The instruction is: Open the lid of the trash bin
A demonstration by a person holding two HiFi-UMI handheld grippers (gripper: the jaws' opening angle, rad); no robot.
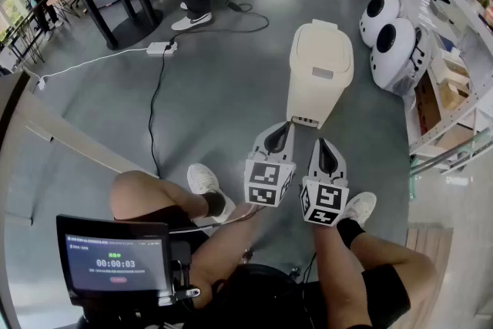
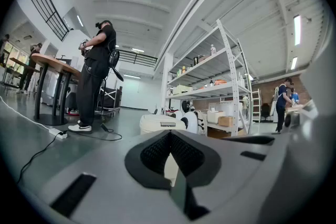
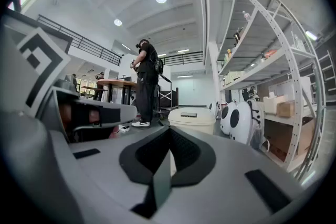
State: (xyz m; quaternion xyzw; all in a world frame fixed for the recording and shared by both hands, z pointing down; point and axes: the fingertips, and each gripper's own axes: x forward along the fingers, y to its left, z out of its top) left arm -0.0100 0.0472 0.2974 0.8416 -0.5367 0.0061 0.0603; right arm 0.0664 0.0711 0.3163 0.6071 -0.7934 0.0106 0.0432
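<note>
One cream trash bin (image 1: 312, 100) upright on the grey floor (image 1: 216, 88) just ahead, lid (image 1: 322, 48) shut flat. Short of it, left gripper (image 1: 285, 129) and right gripper (image 1: 322, 146) side by side, jaws closed together, empty. Best to part one pair, slip under the lid's front lip, lift slowly

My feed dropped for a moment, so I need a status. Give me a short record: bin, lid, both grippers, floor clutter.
bin: cream trash bin, upright on the floor ahead of both grippers
lid: lid down, not yet opened
left gripper: left gripper, jaws together, empty, pointing at the bin's base
right gripper: right gripper, jaws together, empty, beside the left one, short of the bin
floor clutter: power strip with cable to the left; round white robots to the right
</note>
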